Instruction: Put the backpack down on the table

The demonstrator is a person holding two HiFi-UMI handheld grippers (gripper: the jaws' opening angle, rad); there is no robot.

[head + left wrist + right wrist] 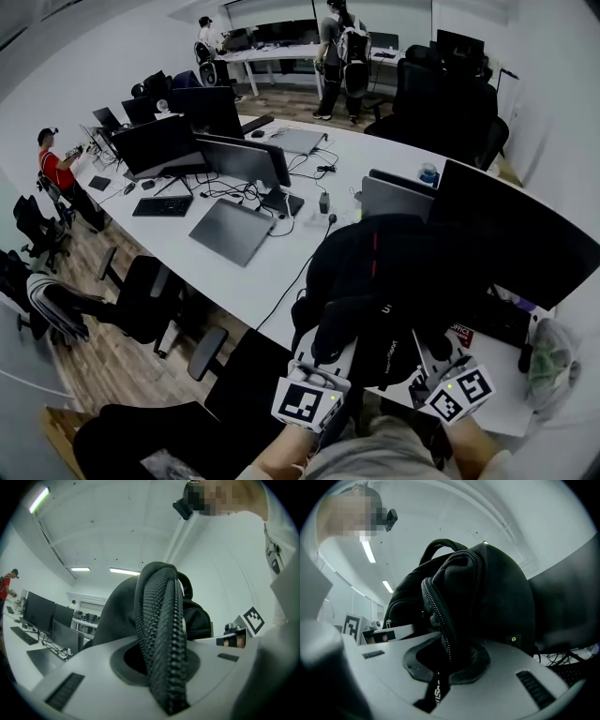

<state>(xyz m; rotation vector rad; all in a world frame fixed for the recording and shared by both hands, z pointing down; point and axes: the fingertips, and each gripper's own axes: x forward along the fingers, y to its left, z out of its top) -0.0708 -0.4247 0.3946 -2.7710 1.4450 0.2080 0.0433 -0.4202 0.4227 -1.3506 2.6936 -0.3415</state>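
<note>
The backpack [398, 281] is black and bulky, with a red stripe and coarse zippered edges.

From where I stand, the backpack [384, 281] is at the near edge of the long table [248, 281], with the left gripper [326, 354] at its lower left and the right gripper [433, 354] at its lower right, a fold of the backpack between each pair of jaws. A wide monitor [525, 234] stands right of the backpack, a smaller screen [396, 197] just behind it. To its left a cable [298, 272] crosses the table; further left a laptop [230, 230] lies flat, then a keyboard [162, 205] before a row of monitors [239, 159]. An office chair [150, 295] stands at the table's left side. At the back, a person [337, 47] stands by a far table [281, 53].
</note>
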